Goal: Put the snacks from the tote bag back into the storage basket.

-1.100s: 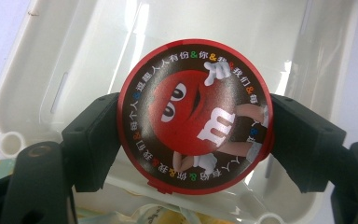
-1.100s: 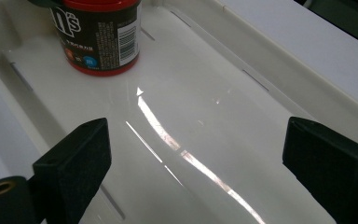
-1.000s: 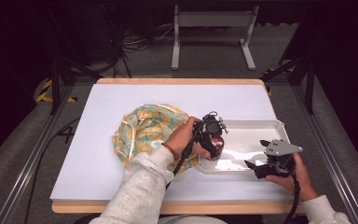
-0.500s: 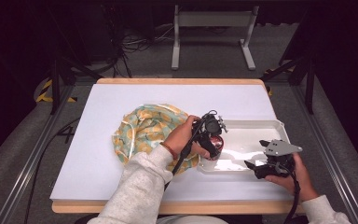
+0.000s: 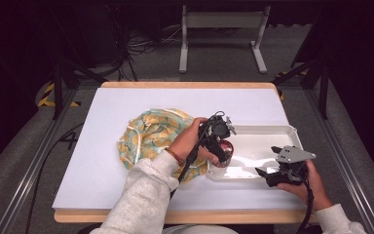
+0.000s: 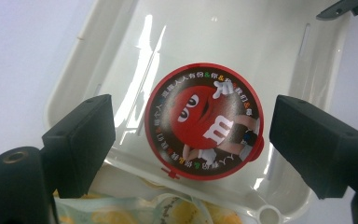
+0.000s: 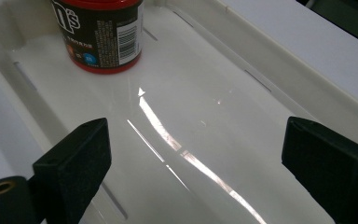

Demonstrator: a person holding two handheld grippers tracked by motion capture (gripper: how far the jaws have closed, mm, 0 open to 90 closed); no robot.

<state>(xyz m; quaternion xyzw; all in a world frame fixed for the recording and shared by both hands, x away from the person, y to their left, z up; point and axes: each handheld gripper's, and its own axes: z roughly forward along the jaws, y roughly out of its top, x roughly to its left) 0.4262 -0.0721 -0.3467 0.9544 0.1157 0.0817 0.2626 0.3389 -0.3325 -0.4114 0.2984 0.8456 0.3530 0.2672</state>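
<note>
A red-lidded M&M's tub stands upright in the left end of a white plastic tray. My left gripper hovers straight above it. Its jaws have just been opening, and the tub sits between them with a gap on each side. From the high view the left gripper is over the tub at the tray's left end. My right gripper rests at the tray's front right, open, with nothing between its pads. It looks along the tray floor toward the tub.
A crumpled green and yellow patterned cloth lies on the white table top just left of the tray, under my left forearm, and its edge touches the tray's left rim. Dark floor and metal frames surround the table.
The left gripper's jaws have spread apart from the tub, which stays standing in the tray. Neither hand has visibly shifted.
</note>
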